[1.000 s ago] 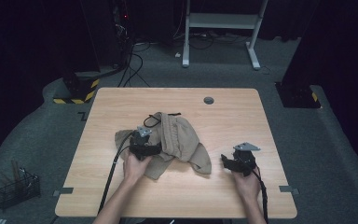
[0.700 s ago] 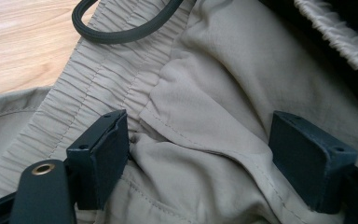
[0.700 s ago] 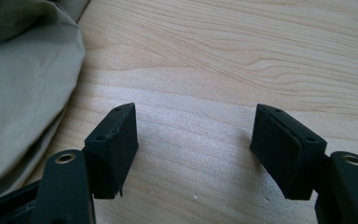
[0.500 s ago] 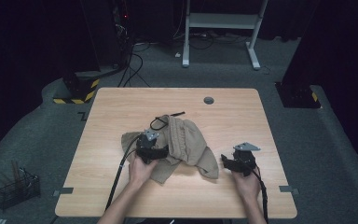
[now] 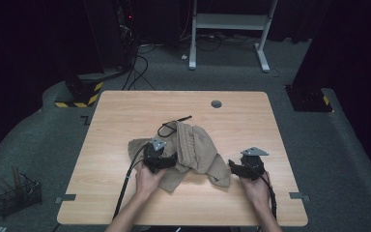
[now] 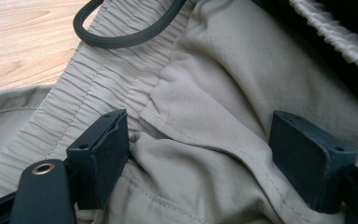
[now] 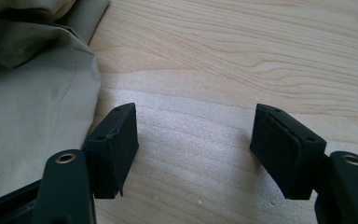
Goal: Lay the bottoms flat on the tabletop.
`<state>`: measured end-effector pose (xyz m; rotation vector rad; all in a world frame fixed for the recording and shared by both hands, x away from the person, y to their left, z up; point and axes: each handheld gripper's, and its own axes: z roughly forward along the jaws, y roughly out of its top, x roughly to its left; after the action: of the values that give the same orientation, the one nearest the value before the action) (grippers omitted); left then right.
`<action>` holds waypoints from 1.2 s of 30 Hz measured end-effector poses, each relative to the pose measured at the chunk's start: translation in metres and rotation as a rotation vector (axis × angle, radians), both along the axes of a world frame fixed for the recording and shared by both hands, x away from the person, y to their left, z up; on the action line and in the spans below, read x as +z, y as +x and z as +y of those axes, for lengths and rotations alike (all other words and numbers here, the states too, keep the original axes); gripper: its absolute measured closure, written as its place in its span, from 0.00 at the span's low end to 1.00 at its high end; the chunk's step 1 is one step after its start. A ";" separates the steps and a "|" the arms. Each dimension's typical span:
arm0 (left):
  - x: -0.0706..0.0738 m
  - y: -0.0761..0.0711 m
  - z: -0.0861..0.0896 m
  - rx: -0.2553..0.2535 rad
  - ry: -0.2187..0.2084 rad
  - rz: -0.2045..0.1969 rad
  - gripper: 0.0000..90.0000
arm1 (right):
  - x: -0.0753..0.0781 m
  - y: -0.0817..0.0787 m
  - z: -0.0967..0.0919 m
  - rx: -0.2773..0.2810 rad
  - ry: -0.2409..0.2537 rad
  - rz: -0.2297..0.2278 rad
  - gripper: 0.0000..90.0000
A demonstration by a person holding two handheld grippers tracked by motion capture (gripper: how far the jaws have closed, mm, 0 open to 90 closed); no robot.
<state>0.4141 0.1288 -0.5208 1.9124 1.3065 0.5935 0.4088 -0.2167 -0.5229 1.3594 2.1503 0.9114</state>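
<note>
A wooden table [image 5: 125, 116] is carrying a crumpled pair of khaki trousers [image 5: 198, 147], which is lying a little toward the person's side of its middle, with a black drawstring [image 5: 171, 124] curling off the elastic waistband onto the bare wood. The left gripper [image 5: 160, 159] is resting on the cloth with its jaws spread wide and clamping nothing, a seam and a fold lying between them. The right gripper [image 5: 236, 166] is sitting on the bare wood just beside the trousers' right edge, its jaws likewise parted and empty.
</note>
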 end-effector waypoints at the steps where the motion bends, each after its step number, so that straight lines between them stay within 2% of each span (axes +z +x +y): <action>1: -0.002 -0.002 0.001 -0.004 -0.004 -0.022 0.23 | 0.000 0.000 0.000 0.008 0.000 0.000 0.38; 2: -0.002 -0.002 0.001 -0.004 -0.004 -0.022 0.23 | 0.000 0.000 0.000 0.008 0.000 0.000 0.38; 3: -0.003 -0.003 0.003 -0.004 -0.020 -0.025 0.24 | 0.000 -0.002 0.001 0.035 -0.009 -0.017 0.46; 4: -0.003 -0.003 0.003 -0.004 -0.020 -0.025 0.24 | 0.000 -0.002 0.001 0.035 -0.009 -0.017 0.46; 7: -0.003 -0.002 0.004 -0.006 -0.021 -0.024 0.24 | 0.001 -0.007 0.006 0.088 -0.084 -0.073 0.50; 8: -0.003 -0.002 0.004 -0.007 -0.022 -0.024 0.24 | 0.003 -0.009 0.007 0.100 -0.081 -0.066 0.51; 10: -0.003 -0.003 0.003 -0.006 -0.022 -0.027 0.24 | 0.010 -0.014 0.007 0.151 -0.012 -0.063 0.52; 12: -0.003 -0.003 0.003 -0.005 -0.013 -0.028 0.24 | 0.012 -0.016 0.007 0.165 0.004 -0.064 0.52; 13: -0.003 -0.003 0.003 -0.004 -0.016 -0.028 0.24 | 0.020 -0.023 0.011 0.213 0.028 -0.081 0.51; 14: -0.003 -0.003 0.003 -0.004 -0.016 -0.028 0.25 | 0.020 -0.023 0.011 0.213 0.028 -0.081 0.51; 15: -0.003 -0.003 0.003 -0.004 -0.018 -0.027 0.25 | 0.027 -0.032 0.020 0.267 0.004 -0.123 0.48; 16: -0.003 -0.003 0.003 -0.004 -0.020 -0.028 0.25 | 0.027 -0.032 0.020 0.267 0.004 -0.123 0.48; 17: -0.003 -0.003 0.003 -0.004 -0.021 -0.027 0.25 | 0.033 -0.040 0.033 0.327 -0.025 -0.158 0.47; 18: -0.003 -0.003 0.003 -0.003 -0.023 -0.028 0.25 | 0.033 -0.040 0.033 0.327 -0.025 -0.158 0.47; 22: -0.003 -0.003 0.003 -0.003 -0.031 -0.025 0.25 | 0.039 -0.047 0.054 0.430 -0.015 -0.159 0.46; 25: -0.003 -0.003 0.004 -0.004 -0.030 -0.026 0.25 | 0.040 -0.050 0.068 0.486 -0.018 -0.167 0.46; 28: -0.003 -0.003 0.004 -0.005 -0.029 -0.026 0.25 | 0.042 -0.055 0.082 0.529 -0.005 -0.193 0.48; 29: -0.003 -0.003 0.004 -0.005 -0.030 -0.026 0.25 | 0.043 -0.054 0.091 0.554 -0.001 -0.189 0.48; 31: -0.003 -0.003 0.004 -0.005 -0.030 -0.027 0.25 | 0.042 -0.053 0.094 0.562 -0.002 -0.185 0.48; 32: -0.003 -0.003 0.004 -0.005 -0.030 -0.027 0.25 | 0.039 -0.047 0.103 0.568 -0.014 -0.165 0.50; 34: -0.003 -0.004 0.004 -0.005 -0.032 -0.028 0.25 | 0.037 -0.044 0.105 0.566 -0.016 -0.155 0.52; 36: -0.003 -0.004 0.004 -0.006 -0.032 -0.028 0.25 | 0.033 -0.037 0.110 0.548 -0.016 -0.121 0.55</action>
<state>0.4105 0.1332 -0.5240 1.8746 1.2851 0.5910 0.3719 -0.1069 -0.4899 0.6831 2.4666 1.1312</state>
